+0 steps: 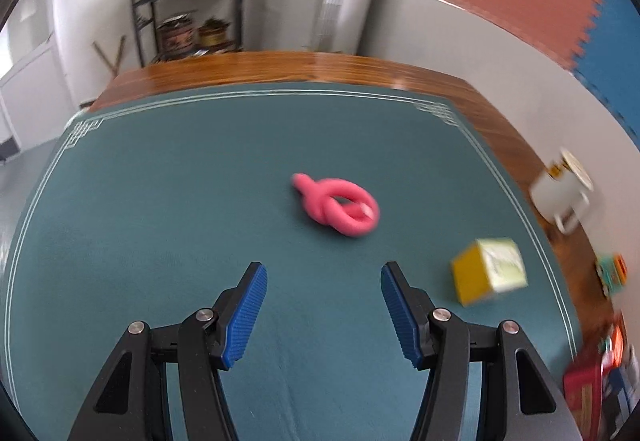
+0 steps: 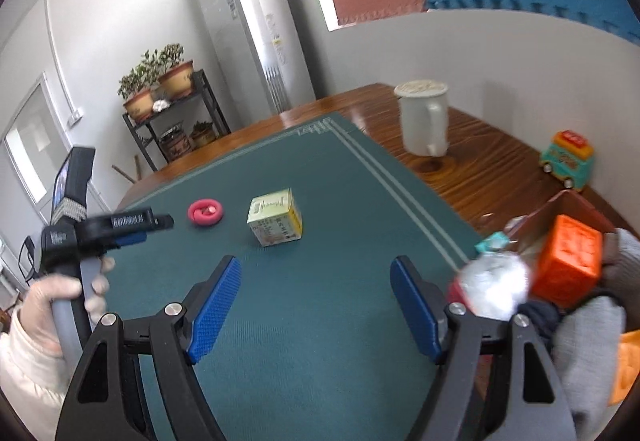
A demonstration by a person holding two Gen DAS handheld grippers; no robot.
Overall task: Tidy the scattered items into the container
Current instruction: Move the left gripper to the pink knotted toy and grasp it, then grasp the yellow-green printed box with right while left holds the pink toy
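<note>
A knotted pink tube (image 1: 340,207) lies on the green mat, a short way ahead of my open, empty left gripper (image 1: 324,273). It also shows in the right wrist view (image 2: 206,212). A yellow and pale green box (image 1: 490,270) stands to the right of the left gripper and ahead of my open, empty right gripper (image 2: 316,269), where it shows too (image 2: 276,217). The cardboard container (image 2: 576,209) at the right holds an orange cube (image 2: 568,261), a crumpled bag and grey cloth. The left gripper (image 2: 136,227) is seen from the side, held by a gloved hand.
A white pitcher (image 2: 426,119) and a toy bus (image 2: 566,159) stand on the wooden table (image 2: 480,169) to the right of the mat. A plant shelf (image 2: 168,113) and a tall air conditioner stand beyond the table.
</note>
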